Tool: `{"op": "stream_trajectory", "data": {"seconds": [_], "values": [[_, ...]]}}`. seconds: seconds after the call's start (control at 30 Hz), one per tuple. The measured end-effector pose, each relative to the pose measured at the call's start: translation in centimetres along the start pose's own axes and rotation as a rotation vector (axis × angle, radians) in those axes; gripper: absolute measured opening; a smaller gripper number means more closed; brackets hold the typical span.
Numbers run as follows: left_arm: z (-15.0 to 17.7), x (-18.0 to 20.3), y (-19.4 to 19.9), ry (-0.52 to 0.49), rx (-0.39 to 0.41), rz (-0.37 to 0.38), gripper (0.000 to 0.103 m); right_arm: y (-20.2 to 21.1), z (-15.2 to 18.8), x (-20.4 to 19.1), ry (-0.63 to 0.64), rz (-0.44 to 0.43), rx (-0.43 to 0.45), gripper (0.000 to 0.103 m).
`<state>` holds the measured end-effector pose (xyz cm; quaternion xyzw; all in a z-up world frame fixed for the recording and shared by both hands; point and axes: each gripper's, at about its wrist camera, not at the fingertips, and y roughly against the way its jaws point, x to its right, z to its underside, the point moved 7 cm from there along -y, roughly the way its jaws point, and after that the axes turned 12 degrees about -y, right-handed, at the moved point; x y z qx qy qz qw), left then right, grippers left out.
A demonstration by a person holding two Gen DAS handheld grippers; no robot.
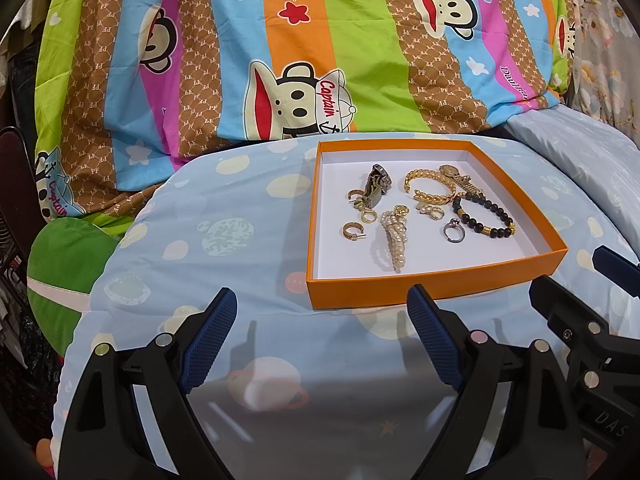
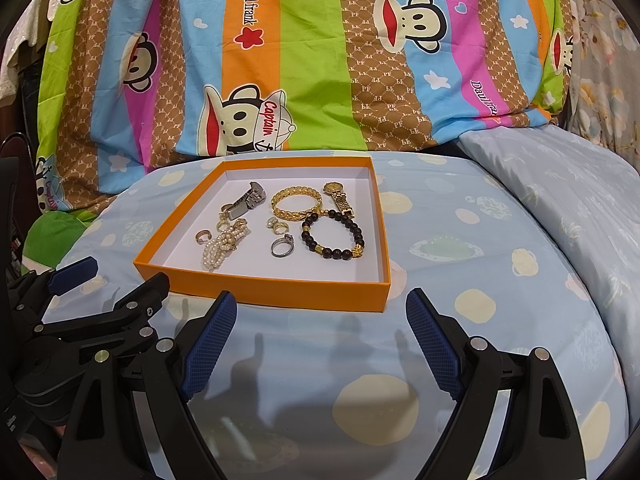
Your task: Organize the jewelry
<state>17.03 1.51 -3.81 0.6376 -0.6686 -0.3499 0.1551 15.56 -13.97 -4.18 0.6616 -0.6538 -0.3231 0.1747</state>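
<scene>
The small gold pieces at nine o'clock inside the orange box (image 2: pixel 256 280) are hard to separate: a gold ear hoop (image 2: pixel 203 237) lies alone, but the rings by the silver watch (image 2: pixel 248 199) bunch together and I cannot count them. The pearl clip (image 2: pixel 222 249) overlaps that cluster. My own wrists and whoever holds me are cut off below both views.

My left gripper (image 1: pixel 322 340) hovers low over the pale blue planet-print cover (image 1: pixel 224 264), jaws spread wide with nothing between them, the box at one o'clock ahead. My right gripper (image 2: pixel 320 340) sits level beside it, jaws equally spread and empty, the box at eleven o'clock. Each gripper shows at the edge of the other's view, near but apart.

The finger pads (image 2: pixel 210 344) are blue, ribbed rubber on black plastic arms. The box is shallow cardboard, orange outside, white within. Moving rightward inside: a braided gold bangle (image 2: pixel 297 203), a plain silver ring (image 2: pixel 281 247) at six o'clock of it, a dark bead bracelet (image 2: pixel 334 236) with gold spacers, and a gold watch (image 2: pixel 339 198) at twelve o'clock of the beads. Behind stands a striped cartoon-monkey sheet (image 2: pixel 312 60).
</scene>
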Motion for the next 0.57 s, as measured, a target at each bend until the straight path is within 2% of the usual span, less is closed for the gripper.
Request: {"op": "stream_trajectory", "data": {"seconds": [0.57], "values": [[-0.08, -0.33, -0.24, 0.002, -0.015, 0.003, 0.084, 0.12, 0.00, -0.13, 0.005, -0.002, 0.000, 0.085]]}}
